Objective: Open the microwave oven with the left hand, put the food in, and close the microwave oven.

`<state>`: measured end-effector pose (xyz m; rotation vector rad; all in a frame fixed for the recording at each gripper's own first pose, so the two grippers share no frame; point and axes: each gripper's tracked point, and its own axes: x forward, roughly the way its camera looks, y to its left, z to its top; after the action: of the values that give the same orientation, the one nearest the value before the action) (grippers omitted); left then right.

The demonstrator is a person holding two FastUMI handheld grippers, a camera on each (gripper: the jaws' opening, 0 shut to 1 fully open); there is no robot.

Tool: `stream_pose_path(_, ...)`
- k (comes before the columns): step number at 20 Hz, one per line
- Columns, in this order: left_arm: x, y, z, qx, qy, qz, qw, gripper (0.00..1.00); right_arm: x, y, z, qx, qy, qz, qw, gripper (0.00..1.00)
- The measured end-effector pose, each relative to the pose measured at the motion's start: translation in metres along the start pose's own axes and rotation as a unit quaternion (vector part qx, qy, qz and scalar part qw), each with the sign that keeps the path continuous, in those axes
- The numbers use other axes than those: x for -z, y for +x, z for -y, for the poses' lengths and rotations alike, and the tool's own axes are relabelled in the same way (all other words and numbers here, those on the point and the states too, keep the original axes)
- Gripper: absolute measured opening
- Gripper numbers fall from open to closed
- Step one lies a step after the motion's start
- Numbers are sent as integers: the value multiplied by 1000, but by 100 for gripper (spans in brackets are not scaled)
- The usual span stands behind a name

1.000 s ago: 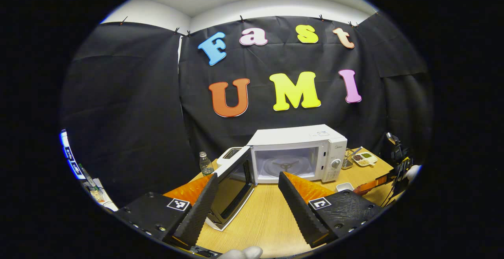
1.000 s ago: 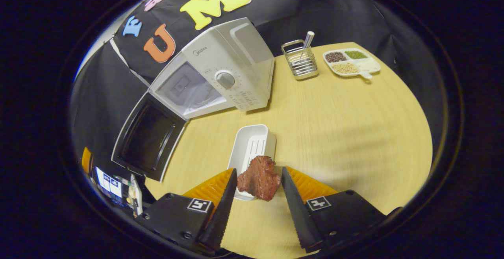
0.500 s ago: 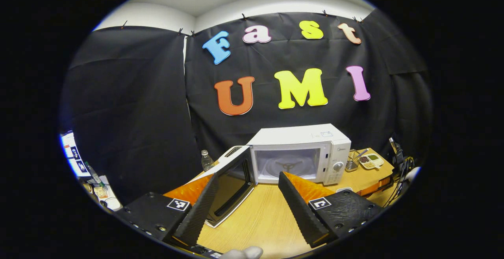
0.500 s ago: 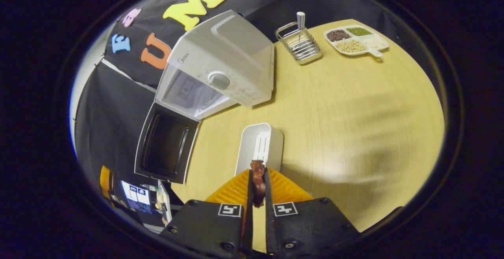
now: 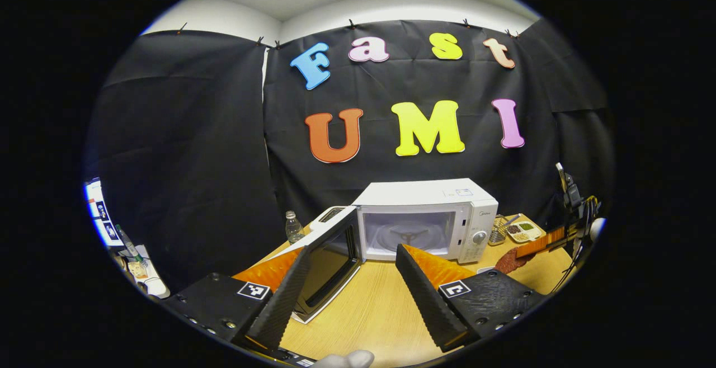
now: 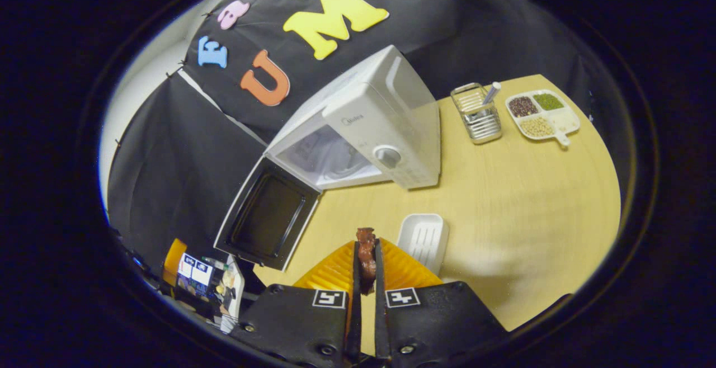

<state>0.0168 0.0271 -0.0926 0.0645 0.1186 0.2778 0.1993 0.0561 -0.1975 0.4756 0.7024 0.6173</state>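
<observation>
The white microwave [image 5: 425, 220] stands at the back of the wooden table [image 5: 369, 306], its door [image 5: 330, 262] swung out to the left and the cavity with the turntable showing. My left gripper [image 5: 352, 249] hangs open in front of it, nothing between its fingers. My right gripper [image 6: 366, 245] is shut on a reddish-brown slice of meat [image 6: 366, 251], held edge-on above the table, in front of the microwave [image 6: 380, 133] and its open door [image 6: 268, 214]. In the left gripper view the right gripper [image 5: 537, 239] shows at far right, raised, with the meat [image 5: 506, 260].
A white ribbed dish [image 6: 423, 235] lies empty just right of my right gripper. A wire utensil rack [image 6: 481, 113] and a divided plate of beans [image 6: 542, 116] stand at the back right. A small bottle [image 5: 292, 227] stands left of the door.
My right gripper closed on the meat over the white dish, then lifted it up and away; the dish now lies apart to the right. The left gripper stayed open, barely moving.
</observation>
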Motion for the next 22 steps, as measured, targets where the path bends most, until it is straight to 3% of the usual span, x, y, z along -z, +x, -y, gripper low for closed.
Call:
stream_pose_path(5,7,6,-45,36,4,-6,999,94,-29,34,-62,-16,62,117,991,10)
stream_pose_path(6,7,6,-55,41,5,-6,999,94,-32,45,-72,-19,79,140,987,10)
stream_pose_path(7,8,7,-65,46,6,-6,999,94,-33,57,-79,-21,95,159,983,1)
stream_pose_path(8,8,6,-76,50,8,-6,999,94,-36,70,-84,-21,111,181,977,10)
stream_pose_path(12,13,6,-115,54,16,-4,998,94,-47,131,-98,-22,181,250,951,9)
stream_pose_path(18,23,14,-154,47,24,-9,999,94,-64,229,-89,24,218,299,929,10)
stream_pose_path(22,22,23,-169,37,30,-6,999,94,-81,279,-67,89,201,322,921,10)
